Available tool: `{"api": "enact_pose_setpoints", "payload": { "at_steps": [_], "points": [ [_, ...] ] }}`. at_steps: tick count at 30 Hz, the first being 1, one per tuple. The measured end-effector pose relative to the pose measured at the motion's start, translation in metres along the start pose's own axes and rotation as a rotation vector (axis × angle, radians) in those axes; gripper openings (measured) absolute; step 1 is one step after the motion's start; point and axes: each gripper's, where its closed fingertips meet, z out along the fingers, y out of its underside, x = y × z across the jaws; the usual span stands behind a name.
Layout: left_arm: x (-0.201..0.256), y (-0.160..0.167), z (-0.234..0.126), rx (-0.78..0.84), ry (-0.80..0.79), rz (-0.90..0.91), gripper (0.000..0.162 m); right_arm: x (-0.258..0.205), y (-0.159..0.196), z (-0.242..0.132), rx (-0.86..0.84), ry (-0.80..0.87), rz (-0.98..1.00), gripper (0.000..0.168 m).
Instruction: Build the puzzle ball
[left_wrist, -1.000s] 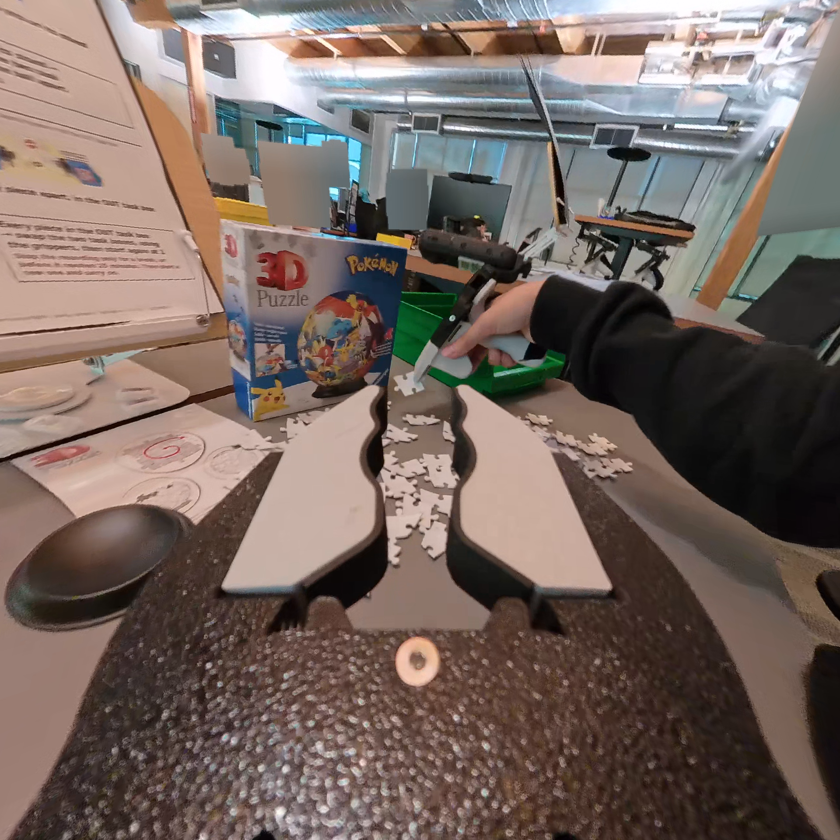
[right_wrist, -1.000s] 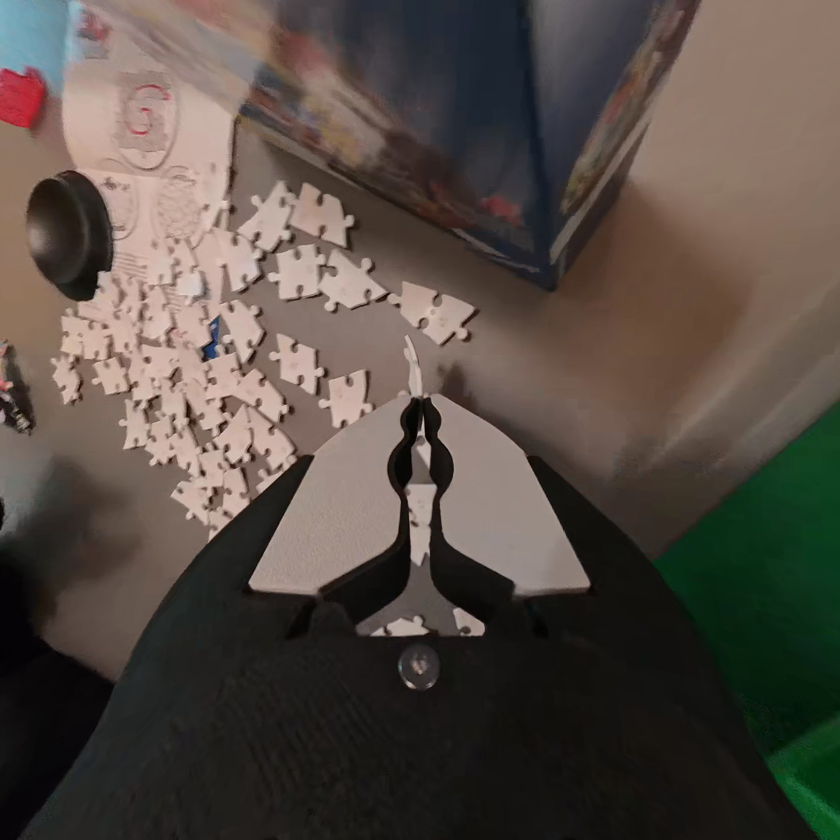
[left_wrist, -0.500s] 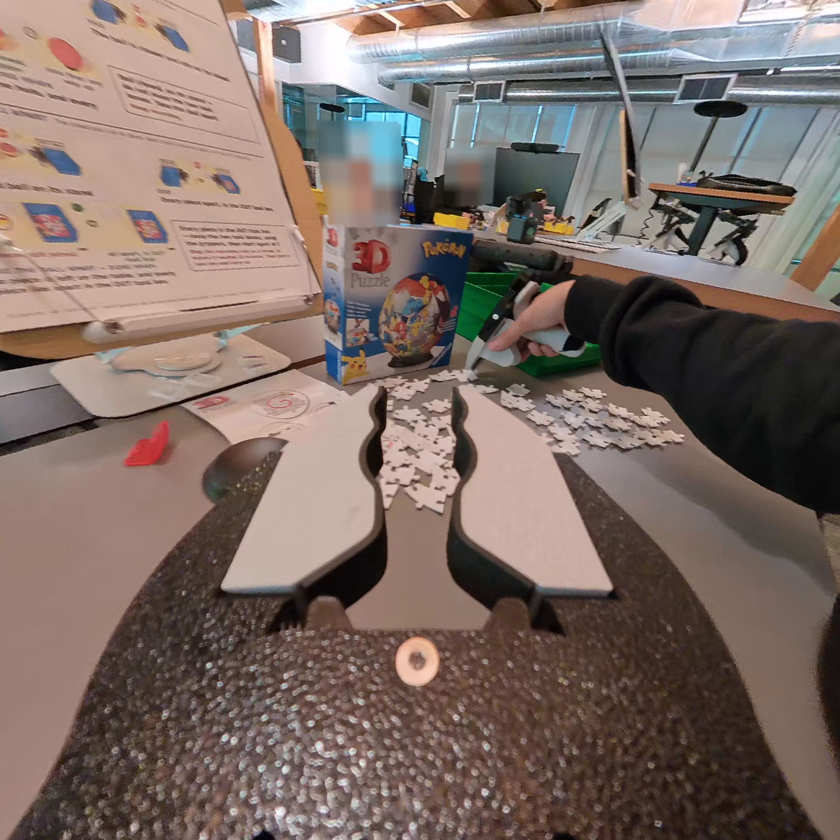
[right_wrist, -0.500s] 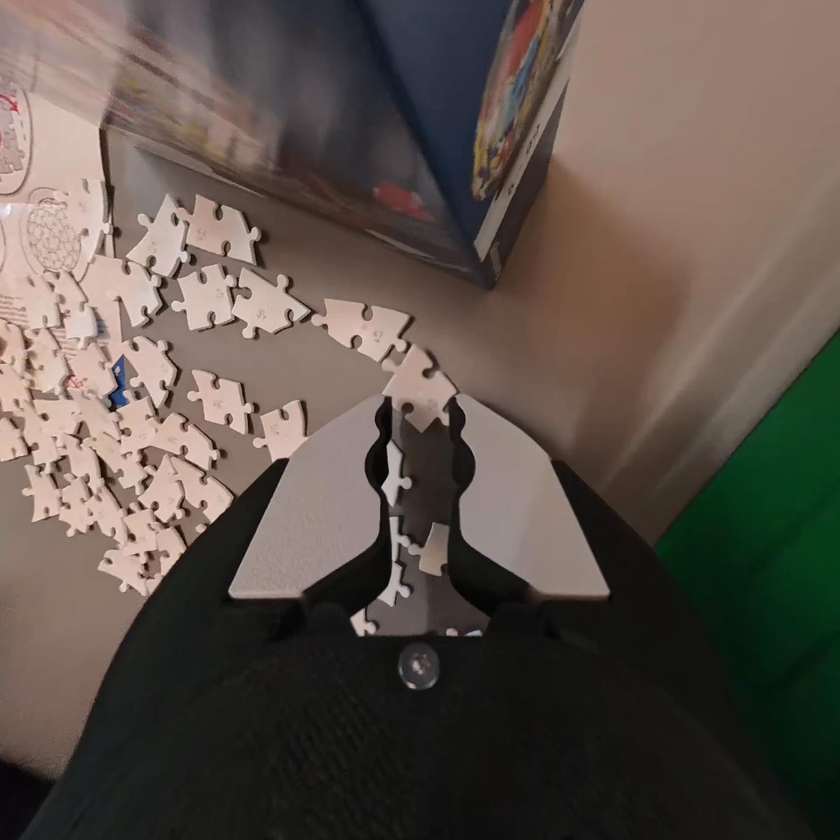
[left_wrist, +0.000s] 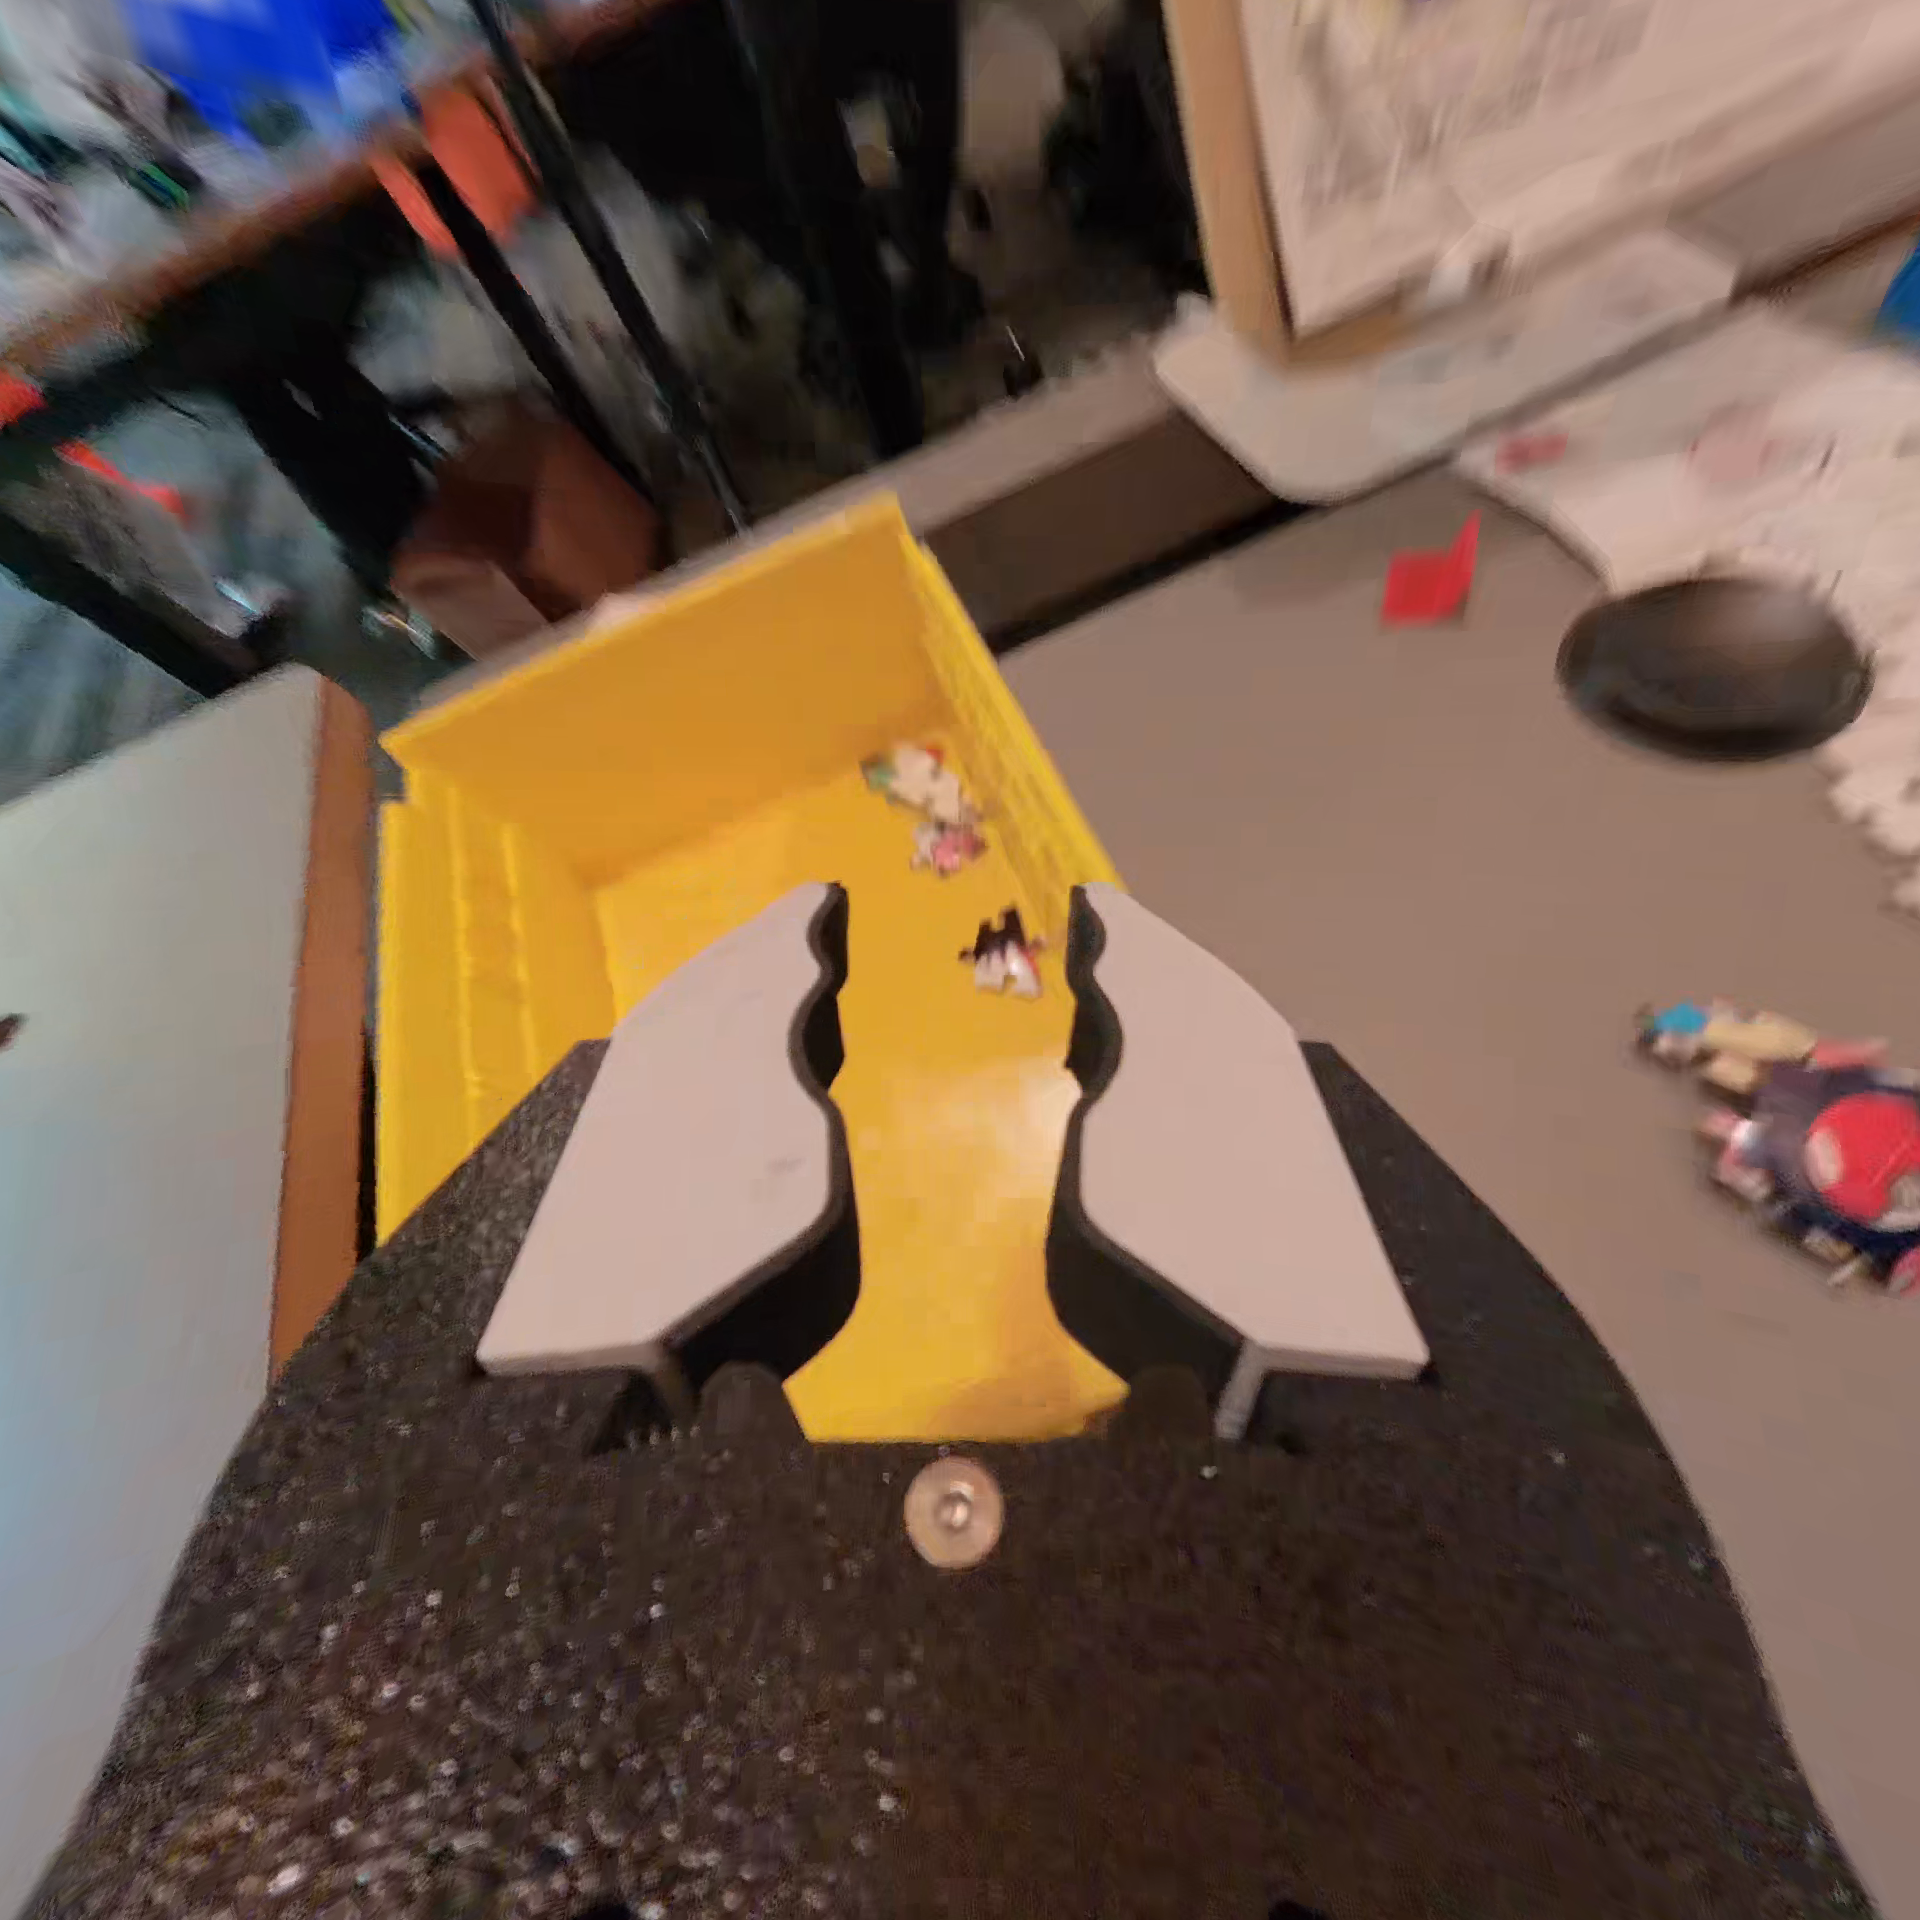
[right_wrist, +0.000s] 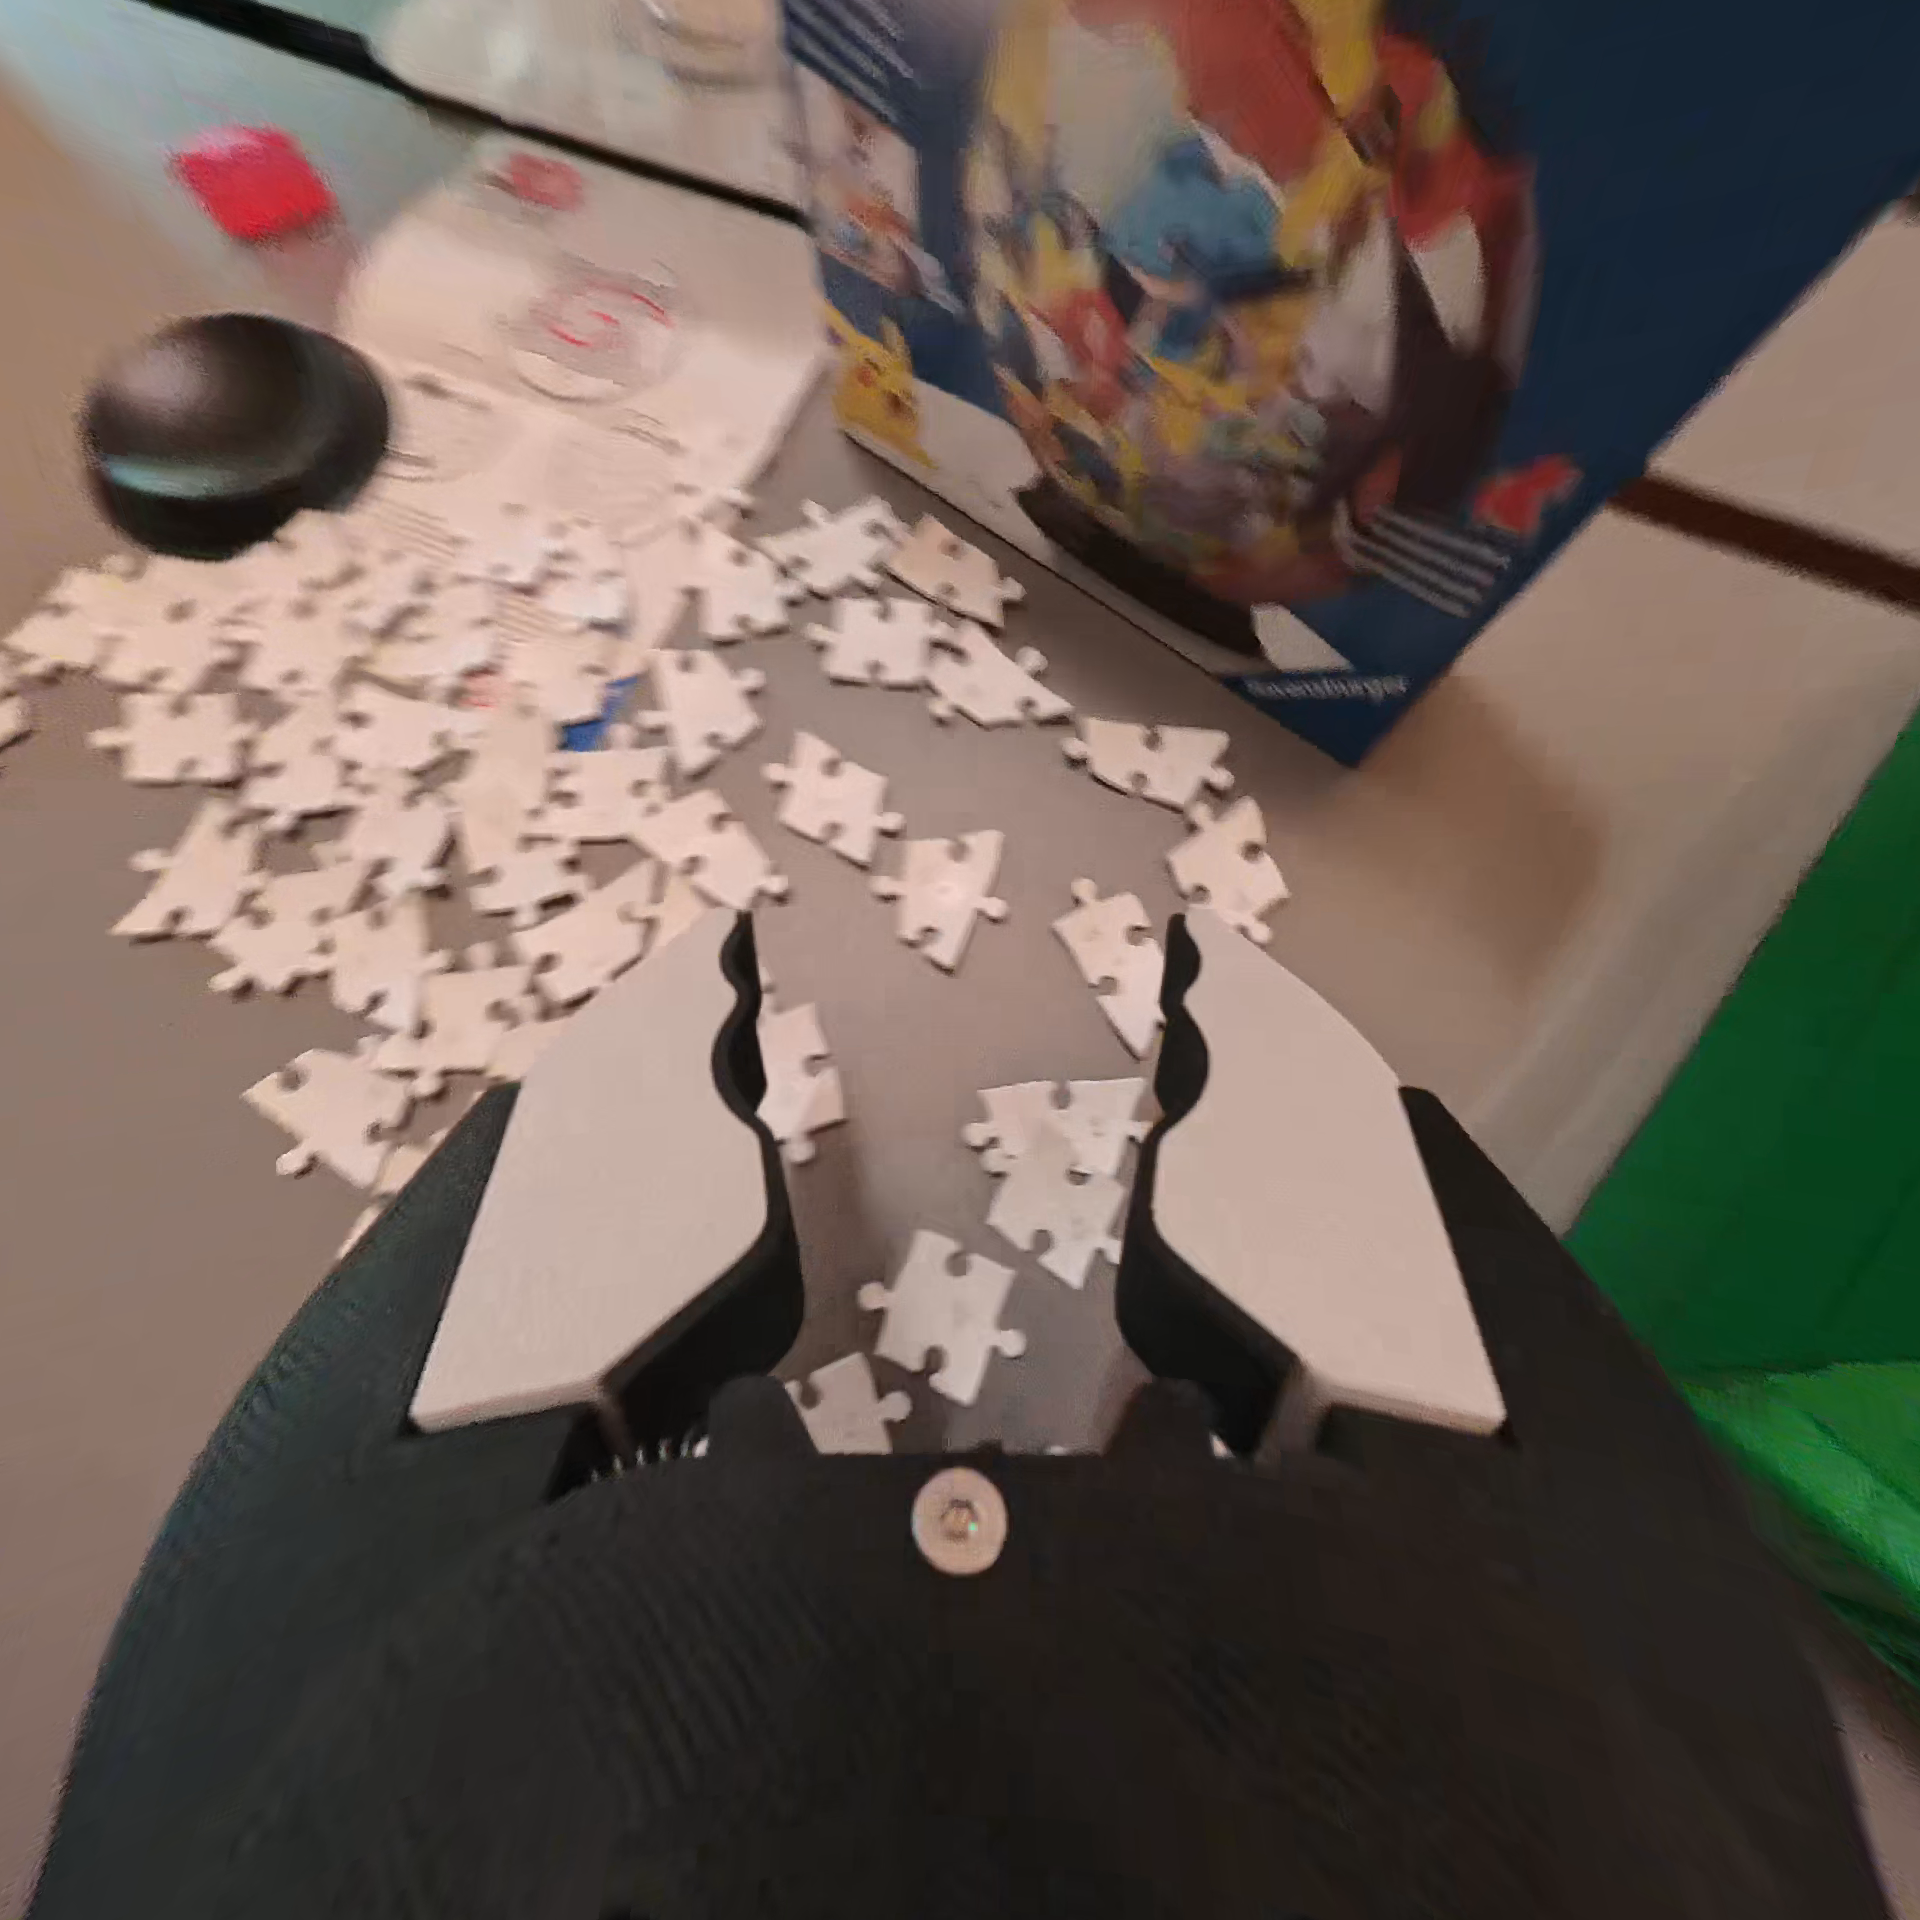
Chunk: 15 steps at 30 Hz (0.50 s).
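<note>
My left gripper (left_wrist: 956, 904) is open and empty, hanging over a yellow bin (left_wrist: 665, 717) that holds a few coloured puzzle pieces (left_wrist: 940, 805). A joined patch of coloured pieces (left_wrist: 1829, 1153) lies on the grey table to its right. My right gripper (right_wrist: 956, 935) is open and empty, just above several white face-down puzzle pieces (right_wrist: 935, 894) scattered on the table. The black ball stand (right_wrist: 234, 431) sits at the far left of the pile; it also shows in the left wrist view (left_wrist: 1714, 665).
The blue puzzle box (right_wrist: 1299, 343) stands just behind the pieces. A green bin (right_wrist: 1787, 1195) is at the right. An instruction sheet (right_wrist: 582, 353) and a red piece (right_wrist: 255, 192) lie at the back left. A board on a stand (left_wrist: 1538, 135) rises behind the table. My right fingertips sit around 55 cm from my left ones.
My left gripper has swung left from the white pieces to over the yellow bin. My right gripper has opened, let go of a white piece and pulled back a little.
</note>
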Motion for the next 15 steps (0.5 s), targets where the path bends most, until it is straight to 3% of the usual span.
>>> {"api": "enact_pose_setpoints", "payload": {
  "at_steps": [3, 7, 15],
  "points": [
    [-0.004, 0.033, 0.040, -0.208, 0.172, 0.092, 0.042, -0.036, -0.008, -0.024, 0.161, -0.021, -0.120, 0.082],
    [0.009, 0.058, 0.079, -0.356, 0.365, 0.243, 0.046, -0.071, -0.005, -0.041, 0.229, -0.068, -0.182, 0.082],
    [0.012, 0.083, 0.125, -0.536, 0.461, 0.245, 0.045, -0.090, -0.024, -0.048, 0.331, -0.095, -0.130, 0.079]
  ]
}}
